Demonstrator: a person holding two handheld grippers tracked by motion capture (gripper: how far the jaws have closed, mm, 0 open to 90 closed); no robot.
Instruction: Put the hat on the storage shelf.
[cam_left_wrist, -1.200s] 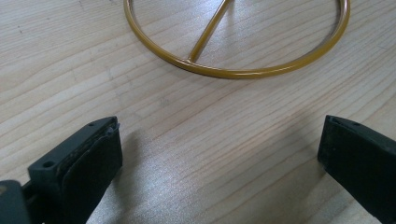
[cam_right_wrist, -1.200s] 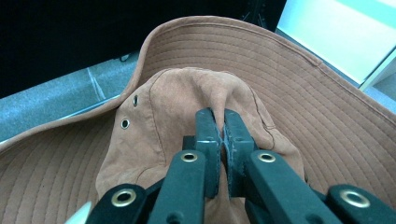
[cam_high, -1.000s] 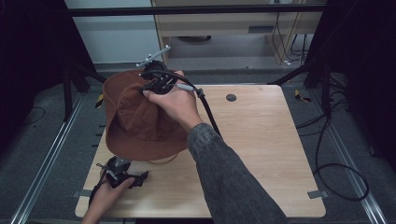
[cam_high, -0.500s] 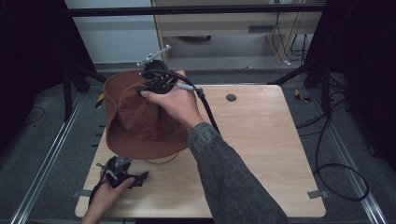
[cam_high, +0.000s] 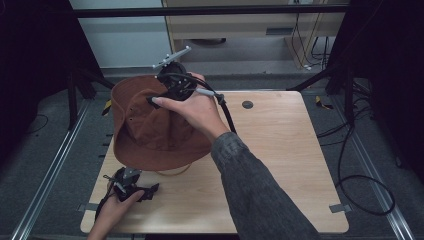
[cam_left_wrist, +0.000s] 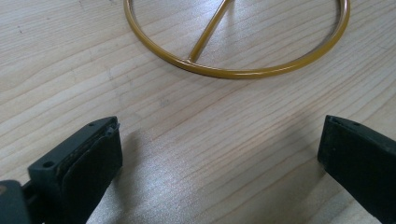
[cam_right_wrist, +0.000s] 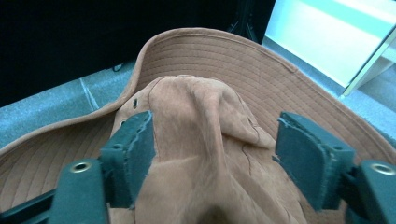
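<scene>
A brown brimmed hat (cam_high: 150, 132) sits on a gold wire stand, whose ring base (cam_high: 172, 172) shows under the brim's front edge. My right gripper (cam_high: 162, 97) hovers over the crown at the hat's far side. Its jaws have just been opening. In the right gripper view a pinched ridge of the crown (cam_right_wrist: 210, 116) stands between the pads of the right gripper (cam_right_wrist: 212, 137), and the right pad (cam_right_wrist: 303, 154) is clear of it. My left gripper (cam_high: 142, 191) rests low near the table's front left corner. In its own view the left gripper (cam_left_wrist: 219, 149) is open over bare wood, facing the gold ring (cam_left_wrist: 233, 72).
The light wooden table (cam_high: 280, 165) has a small dark hole (cam_high: 247, 104) near its far edge. A cable (cam_high: 227, 117) trails from the right gripper across the table. Dark frame posts and floor cables stand around the table.
</scene>
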